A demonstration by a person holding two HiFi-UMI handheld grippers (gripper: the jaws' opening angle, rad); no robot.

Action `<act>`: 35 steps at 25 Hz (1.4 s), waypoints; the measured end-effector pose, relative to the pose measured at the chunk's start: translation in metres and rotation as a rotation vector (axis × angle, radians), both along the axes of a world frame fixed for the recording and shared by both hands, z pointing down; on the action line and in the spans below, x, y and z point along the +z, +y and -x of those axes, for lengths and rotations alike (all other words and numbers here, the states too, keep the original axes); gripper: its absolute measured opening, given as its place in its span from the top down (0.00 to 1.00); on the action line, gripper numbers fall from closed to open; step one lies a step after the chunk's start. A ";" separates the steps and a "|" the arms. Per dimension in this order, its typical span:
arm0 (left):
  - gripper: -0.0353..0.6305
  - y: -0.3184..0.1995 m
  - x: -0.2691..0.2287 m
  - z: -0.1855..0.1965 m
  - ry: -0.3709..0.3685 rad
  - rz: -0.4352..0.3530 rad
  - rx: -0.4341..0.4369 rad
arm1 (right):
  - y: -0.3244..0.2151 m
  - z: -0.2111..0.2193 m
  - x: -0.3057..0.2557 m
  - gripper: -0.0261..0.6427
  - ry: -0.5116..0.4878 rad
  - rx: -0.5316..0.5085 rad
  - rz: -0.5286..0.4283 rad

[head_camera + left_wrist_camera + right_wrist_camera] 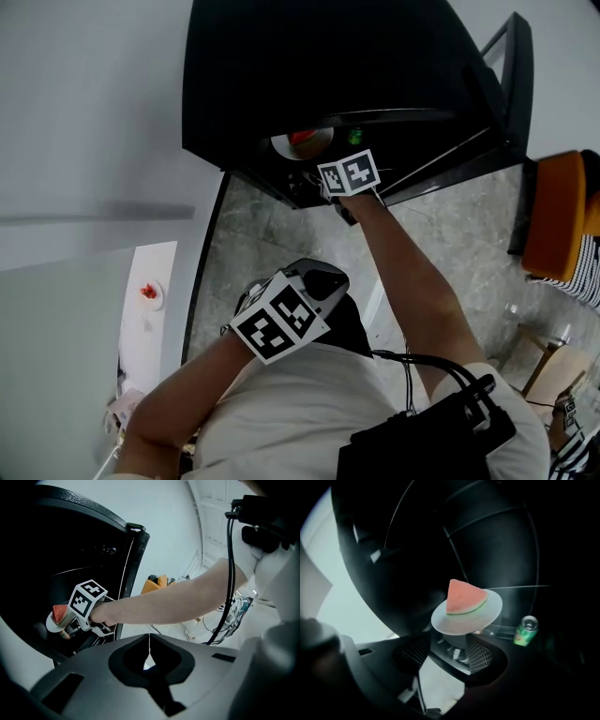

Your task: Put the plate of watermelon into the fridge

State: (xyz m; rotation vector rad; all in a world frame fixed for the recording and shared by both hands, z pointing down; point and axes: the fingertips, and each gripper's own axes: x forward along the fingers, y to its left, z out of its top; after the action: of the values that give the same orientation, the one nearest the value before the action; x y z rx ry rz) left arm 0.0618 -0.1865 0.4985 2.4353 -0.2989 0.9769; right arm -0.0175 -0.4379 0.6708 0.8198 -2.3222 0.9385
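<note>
A black fridge (281, 75) stands open at the far side, its inside dark. The person's right arm (412, 281) reaches into it. The right gripper (457, 644) is closed on the near rim of a white plate (487, 613) and holds it level inside the fridge. One wedge of watermelon (461, 597) sits on the plate. A green can (525, 631) stands just right of the plate. The left gripper (149, 660) hangs near the person's body with its jaws together and nothing between them.
</note>
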 end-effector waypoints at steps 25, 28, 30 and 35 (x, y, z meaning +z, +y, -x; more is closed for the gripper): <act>0.93 0.019 -0.011 0.018 0.009 -0.001 -0.025 | 0.009 -0.011 0.002 0.62 0.114 0.058 0.007; 0.93 0.024 -0.011 0.022 0.010 0.003 -0.026 | 0.012 -0.013 0.000 0.62 0.106 0.076 0.006; 0.93 0.027 -0.015 0.022 0.015 -0.003 -0.024 | 0.015 -0.014 -0.003 0.62 0.105 0.085 0.006; 0.93 0.038 -0.028 0.024 0.031 -0.011 -0.006 | 0.031 -0.017 -0.016 0.63 0.121 0.094 -0.002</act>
State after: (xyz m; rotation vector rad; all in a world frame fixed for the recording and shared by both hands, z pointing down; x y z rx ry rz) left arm 0.0383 -0.1485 0.4704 2.4556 -0.3012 0.9370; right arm -0.0003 -0.4070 0.6546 0.9660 -2.1980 0.9006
